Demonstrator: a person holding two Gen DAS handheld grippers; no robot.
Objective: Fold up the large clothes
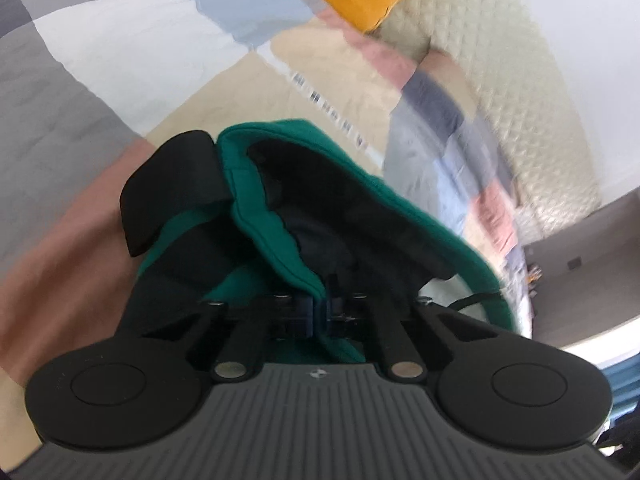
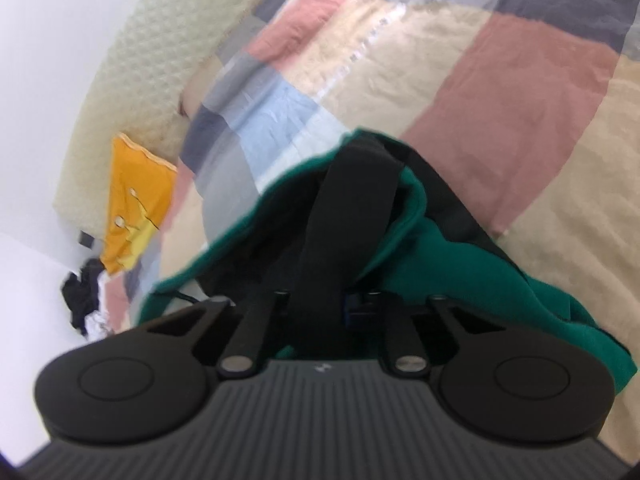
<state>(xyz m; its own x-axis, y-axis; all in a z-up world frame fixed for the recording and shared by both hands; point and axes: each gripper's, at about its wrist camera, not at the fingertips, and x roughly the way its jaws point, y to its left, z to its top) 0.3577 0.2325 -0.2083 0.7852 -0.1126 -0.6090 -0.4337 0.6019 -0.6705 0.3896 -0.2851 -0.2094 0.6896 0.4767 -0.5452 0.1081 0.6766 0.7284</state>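
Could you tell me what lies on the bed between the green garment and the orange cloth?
Only the patchwork quilt, seen in both wrist views between the green garment and orange cloth.

Both wrist views close over bedspread [image 1: 100, 92]

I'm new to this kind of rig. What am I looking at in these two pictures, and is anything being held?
No robot arm here: a person carries a two-finger gripper in each hand, each with a camera looking along its fingers. One picture is from the left gripper, the other from the right gripper. Both are shut on a green garment with a dark lining, the cloth bunched between the jaws. Below lies a patchwork bedspread, with an orange cloth near a cream quilted headboard. Both pictures are motion-blurred.
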